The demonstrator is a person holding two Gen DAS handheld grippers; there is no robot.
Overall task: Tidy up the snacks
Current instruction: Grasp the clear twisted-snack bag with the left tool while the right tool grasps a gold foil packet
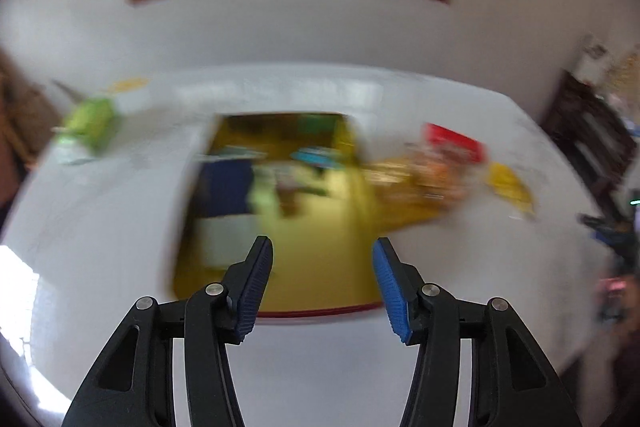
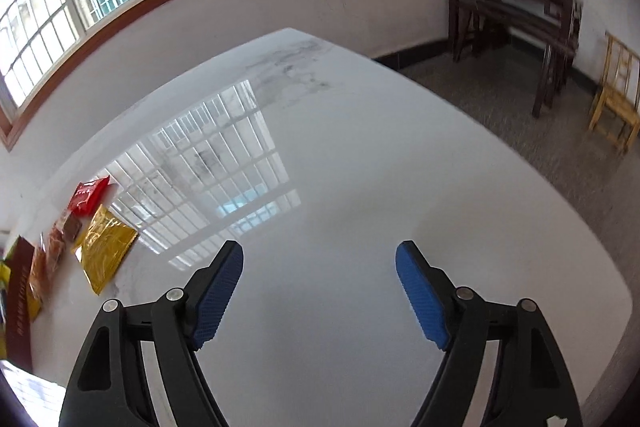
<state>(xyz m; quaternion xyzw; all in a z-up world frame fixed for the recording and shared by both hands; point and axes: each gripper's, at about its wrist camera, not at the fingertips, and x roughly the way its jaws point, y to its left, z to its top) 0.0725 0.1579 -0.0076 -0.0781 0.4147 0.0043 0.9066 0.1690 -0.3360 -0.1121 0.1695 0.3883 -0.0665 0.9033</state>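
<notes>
The left wrist view is blurred by motion. A yellow tray (image 1: 312,267) with a dark red rim lies on the white table, holding several snack packs, among them a dark blue one (image 1: 224,187). My left gripper (image 1: 322,255) is open and empty above the tray's near end. Right of the tray lie a red pack (image 1: 452,141), orange packs (image 1: 416,179) and a yellow pack (image 1: 510,185). A green pack (image 1: 90,123) lies far left. My right gripper (image 2: 320,267) is open and empty over bare table. A red pack (image 2: 88,195) and a gold pack (image 2: 104,249) lie at its left.
The white glossy table (image 2: 360,187) has its edge to the right, with grey floor beyond. A dark wooden side table (image 2: 516,11) and a small wooden chair (image 2: 616,103) stand by the far wall. The tray's edge (image 2: 20,299) shows at far left.
</notes>
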